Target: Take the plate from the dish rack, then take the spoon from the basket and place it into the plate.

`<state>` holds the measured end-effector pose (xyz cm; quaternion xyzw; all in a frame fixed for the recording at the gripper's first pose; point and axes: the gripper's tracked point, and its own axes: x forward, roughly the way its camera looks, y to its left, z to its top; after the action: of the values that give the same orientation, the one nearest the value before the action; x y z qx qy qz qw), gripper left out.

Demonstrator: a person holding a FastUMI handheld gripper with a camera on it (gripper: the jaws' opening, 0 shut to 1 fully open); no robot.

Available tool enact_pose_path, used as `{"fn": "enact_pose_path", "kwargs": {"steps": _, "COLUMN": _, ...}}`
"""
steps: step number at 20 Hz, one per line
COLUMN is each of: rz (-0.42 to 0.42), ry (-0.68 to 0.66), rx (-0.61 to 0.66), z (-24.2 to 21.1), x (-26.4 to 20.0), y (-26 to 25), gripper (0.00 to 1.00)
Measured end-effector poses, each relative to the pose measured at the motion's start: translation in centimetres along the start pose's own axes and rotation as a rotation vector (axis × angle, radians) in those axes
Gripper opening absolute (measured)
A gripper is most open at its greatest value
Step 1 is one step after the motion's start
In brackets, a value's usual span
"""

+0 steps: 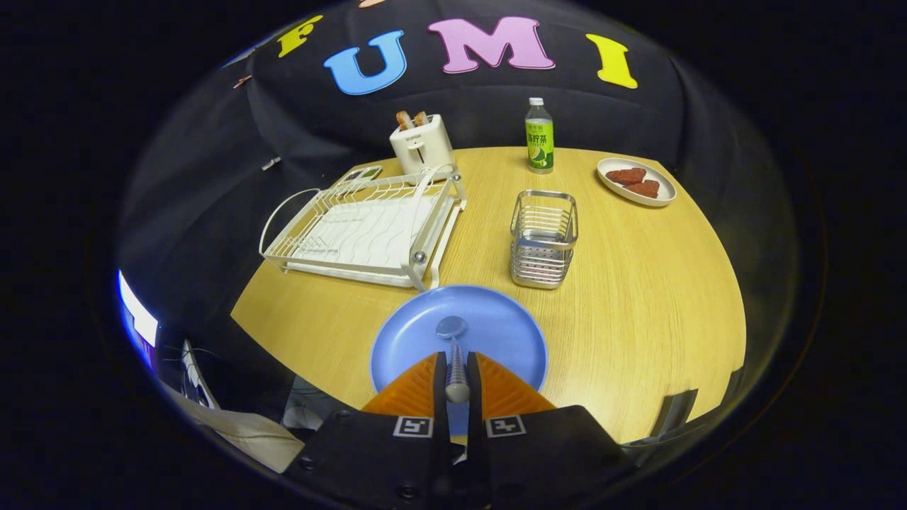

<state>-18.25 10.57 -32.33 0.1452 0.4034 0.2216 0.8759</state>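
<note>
The wooden table (638,283) is showing a matt grain, the blue plate (496,333) is looking like smooth plastic, the basket (543,239) is gleaming as polished metal wire, and the dish rack (365,227) is wearing a white coating.

Spoon in tongs, over plate

Gripper (457,368) fingers pinch spoon (454,354) handle btwn them; bowl end just ahead, above plate (418,340). Beyond plate: dish rack (365,230) ahead-left, basket (543,239) ahead-right. Further back on table (652,283): toaster (422,145) behind rack, bottle (539,136), dish w/ food (636,182) far right.
</note>
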Motion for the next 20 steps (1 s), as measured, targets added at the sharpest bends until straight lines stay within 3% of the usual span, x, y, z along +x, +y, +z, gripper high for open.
{"fn": "enact_pose_path", "kwargs": {"steps": 6, "rz": 0.006, "ry": 0.101, "rx": -0.026, "z": -3.2, "x": 1.3, "y": -0.1, "gripper": 0.12}}
{"fn": "enact_pose_path", "kwargs": {"steps": 12, "rz": -0.063, "ry": 0.145, "rx": -0.062, "z": -4.5, "x": 2.4, "y": -1.5, "gripper": 0.19}}
{"fn": "enact_pose_path", "kwargs": {"steps": 20, "rz": -0.079, "ry": 0.137, "rx": -0.049, "z": -3.2, "x": 3.1, "y": -1.8, "gripper": 0.59}}
